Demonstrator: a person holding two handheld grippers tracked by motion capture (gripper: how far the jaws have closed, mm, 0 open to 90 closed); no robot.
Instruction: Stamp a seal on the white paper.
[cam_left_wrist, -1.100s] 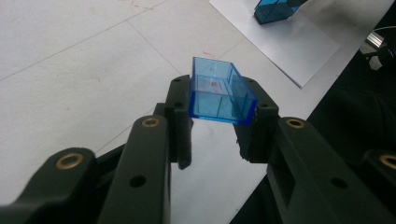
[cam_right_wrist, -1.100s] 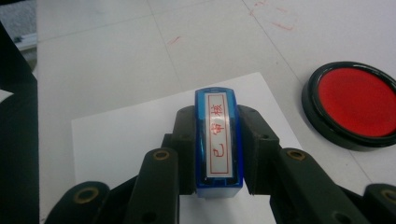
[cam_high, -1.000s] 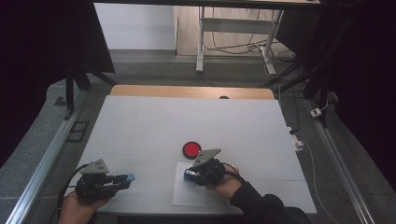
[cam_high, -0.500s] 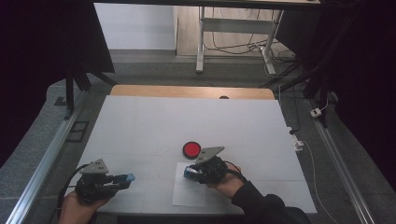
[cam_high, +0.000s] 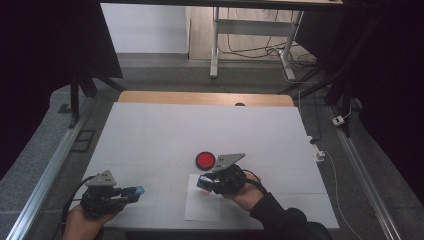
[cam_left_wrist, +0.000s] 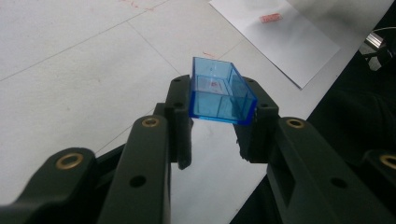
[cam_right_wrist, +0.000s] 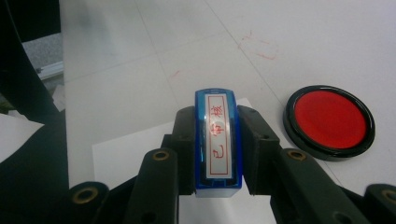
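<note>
Blue cap (cam_left_wrist: 220, 91) sits clamped in the left fingers (cam_high: 131, 191) at the bench's (cam_high: 160, 130) near left edge. Right fingers (cam_high: 202, 183) grip the stamp (cam_right_wrist: 218, 140) over the paper (cam_high: 202, 207); just beyond lies the red ink pad (cam_high: 205, 160).

red mark (cam_left_wrist: 271, 18) on the sheet (cam_left_wrist: 285, 37) too small to read, sheet corner cut off

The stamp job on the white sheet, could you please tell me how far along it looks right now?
Done: the cap is off, clamped in the left gripper, and the sheet already bears one red imprint. In hand: the right gripper grips the stamp, lettered face showing, over the sheet's upper edge beside the open ink pad. Left: probably another press or recapping.
</note>
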